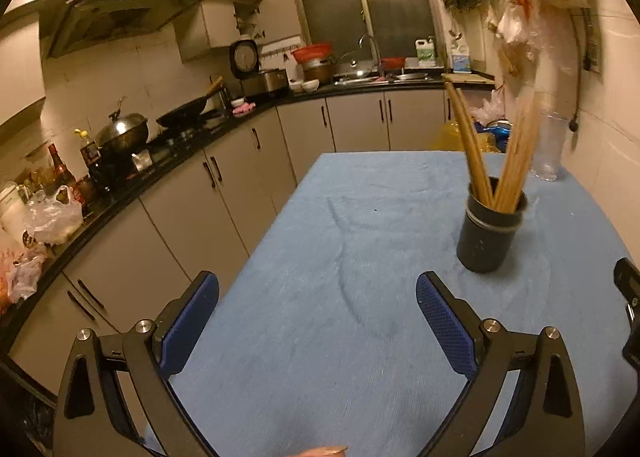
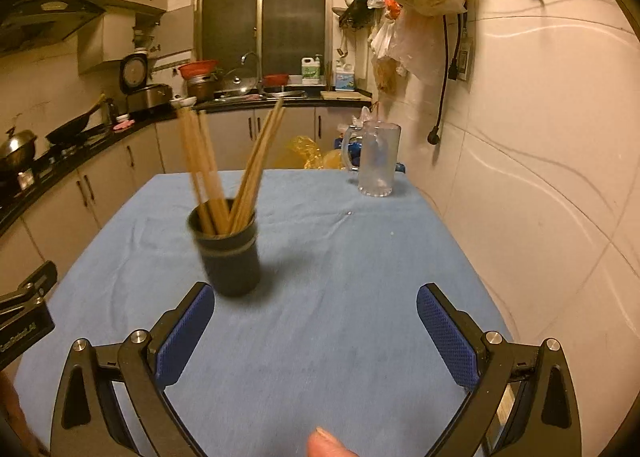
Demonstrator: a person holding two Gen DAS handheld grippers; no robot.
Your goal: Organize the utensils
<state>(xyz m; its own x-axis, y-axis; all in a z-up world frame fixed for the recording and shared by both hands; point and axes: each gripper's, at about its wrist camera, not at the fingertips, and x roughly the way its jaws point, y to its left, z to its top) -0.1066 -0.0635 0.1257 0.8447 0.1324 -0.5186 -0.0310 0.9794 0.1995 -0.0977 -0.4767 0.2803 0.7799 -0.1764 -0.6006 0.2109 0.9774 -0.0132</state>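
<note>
Chopsticks [image 2: 224, 169] stand fanned out in the dark cup [image 2: 229, 253], upright on the blue-covered bench [image 2: 360, 277]. Your left gripper [image 1: 318, 317] has its fingers [image 1: 192, 321] spread wide with nothing between them, the cup ahead to its right. Your right gripper [image 2: 316, 329] is equally wide and empty, the cup just beyond its left finger. A glass mug [image 2: 376, 161] stands at the bench's far edge.

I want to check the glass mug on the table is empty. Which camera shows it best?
The right wrist view: the glass mug stands whole at the table's far edge, handle visible and nothing apparent inside. In the left wrist view the mug is a blurred shape near the picture's right side, behind the chopsticks, too smeared to judge.
</note>
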